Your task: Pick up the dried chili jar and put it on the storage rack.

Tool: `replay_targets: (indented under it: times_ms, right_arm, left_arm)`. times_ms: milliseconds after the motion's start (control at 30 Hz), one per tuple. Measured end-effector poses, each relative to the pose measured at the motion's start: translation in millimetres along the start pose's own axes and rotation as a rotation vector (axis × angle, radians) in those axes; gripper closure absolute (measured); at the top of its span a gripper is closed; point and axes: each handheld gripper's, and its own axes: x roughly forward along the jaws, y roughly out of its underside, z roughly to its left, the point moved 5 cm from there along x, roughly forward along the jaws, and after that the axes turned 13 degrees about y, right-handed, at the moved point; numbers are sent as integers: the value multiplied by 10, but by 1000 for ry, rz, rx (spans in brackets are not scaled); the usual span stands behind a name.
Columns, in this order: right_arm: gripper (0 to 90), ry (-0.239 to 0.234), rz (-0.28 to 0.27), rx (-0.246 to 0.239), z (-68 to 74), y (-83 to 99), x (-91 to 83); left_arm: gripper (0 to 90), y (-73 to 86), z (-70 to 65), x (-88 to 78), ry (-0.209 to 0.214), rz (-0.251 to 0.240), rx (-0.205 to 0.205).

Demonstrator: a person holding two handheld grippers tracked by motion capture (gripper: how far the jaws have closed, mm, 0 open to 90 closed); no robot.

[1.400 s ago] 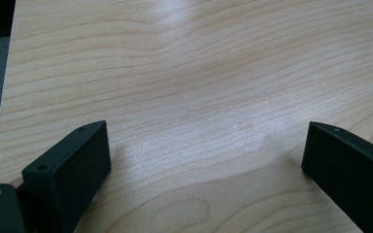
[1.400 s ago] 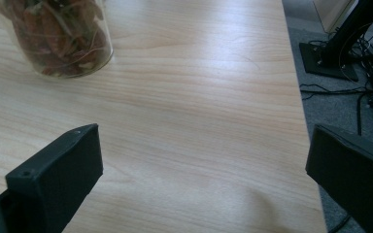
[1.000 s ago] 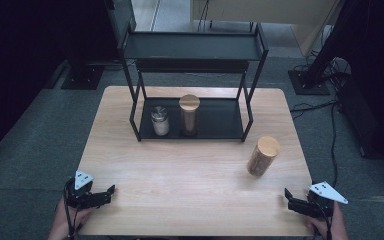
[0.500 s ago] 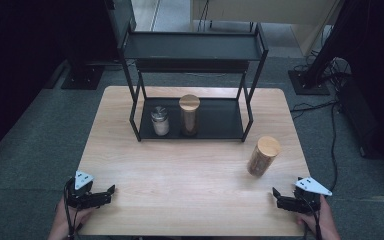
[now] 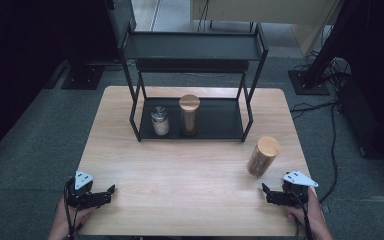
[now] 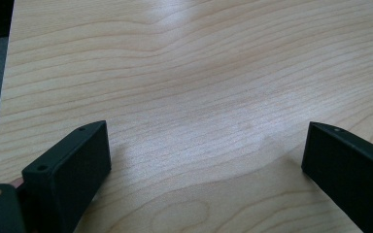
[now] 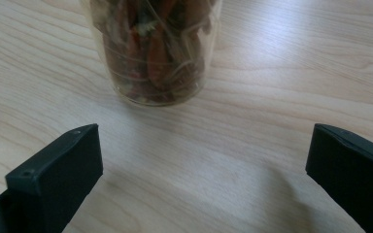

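Right gripper (image 5: pixel 272 194) — near the table's (image 5: pixel 195 200) front right corner, its jaws spread wide with bare wood between them and nothing held. In the right gripper view the same gripper (image 7: pixel 201 170) faces a clear jar (image 7: pixel 155 48) packed with reddish-brown contents; the jar stands upright on the wood just beyond the jaw tips, nearer the jaw at that view's left, and touches neither. In the high view this jar (image 5: pixel 263 156), closed by a wooden lid, stands on the right part of the table, near the gripper and clear of the black rack (image 5: pixel 192 50).

Left gripper (image 5: pixel 105 194) — near the front left corner, low over the table. The left gripper view shows its jaws (image 6: pixel 206 160) wide apart over plain wood grain, holding nothing and touching no object.

On the rack's lower shelf, towards the back of the table, a tall jar with a wooden lid (image 5: pixel 189 115) stands just beside a short jar with a metal lid (image 5: pixel 160 120); both are upright and well apart from either gripper.
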Motion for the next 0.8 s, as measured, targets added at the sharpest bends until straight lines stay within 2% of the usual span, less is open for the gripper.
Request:
replay_targets:
  times_ms: [100,233,600,800]
  right_arm:
    - [16,5,12,-17,37,-21,33]
    - [17,-17,14,8,75,-63,68]
    - [51,-13,9,41,116,-180,183]
    - [79,-36,-9,52,153,-246,198]
  left_arm:
    - [38,0,0,0,0,0,0]
    - [38,0,0,0,0,0,0]
    - [38,0,0,0,0,-2,-1]
    - [38,0,1,0,0,0,0]
